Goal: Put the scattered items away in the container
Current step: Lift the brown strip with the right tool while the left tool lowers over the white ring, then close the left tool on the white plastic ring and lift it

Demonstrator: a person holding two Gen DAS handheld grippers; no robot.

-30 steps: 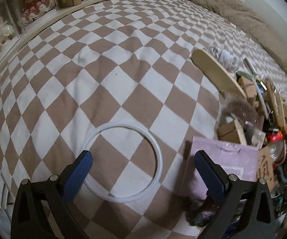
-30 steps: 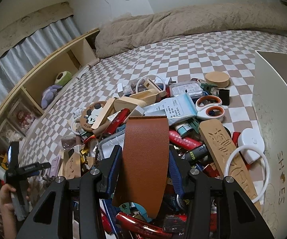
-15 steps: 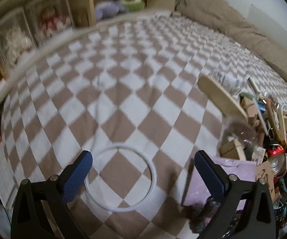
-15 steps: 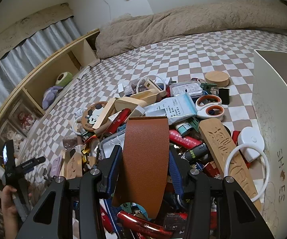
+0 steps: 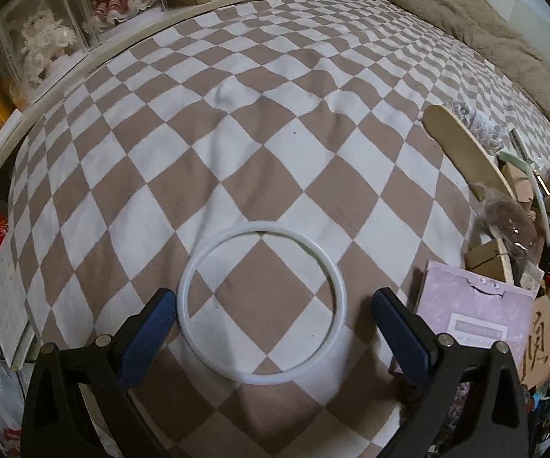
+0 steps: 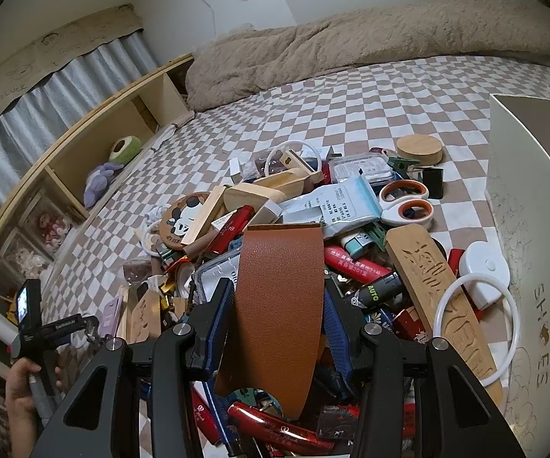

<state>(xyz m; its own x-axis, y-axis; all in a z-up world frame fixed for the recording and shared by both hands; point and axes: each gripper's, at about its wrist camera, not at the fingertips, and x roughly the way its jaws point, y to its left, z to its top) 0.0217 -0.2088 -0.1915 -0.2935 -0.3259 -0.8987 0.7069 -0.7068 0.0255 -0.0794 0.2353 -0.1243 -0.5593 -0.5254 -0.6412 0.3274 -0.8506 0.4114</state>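
The left gripper (image 5: 271, 315) is closing, jaws straddling the white ring (image 5: 261, 309) without touching, lining up a pickup. The right gripper (image 6: 279, 305) is clenching a brown leather strap (image 6: 277, 297), lifted clear for the white box (image 6: 534, 229).

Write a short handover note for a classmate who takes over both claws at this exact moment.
Left claw: open, jaws just narrowed slightly, straddling the white ring on the checkered bedspread; not gripped.
Right claw: shut on the brown leather strip, held above the clutter pile.
White container: at the pile's right.
Done: strip picked up.
Left: bin the strip, grab the ring, clear the pile.
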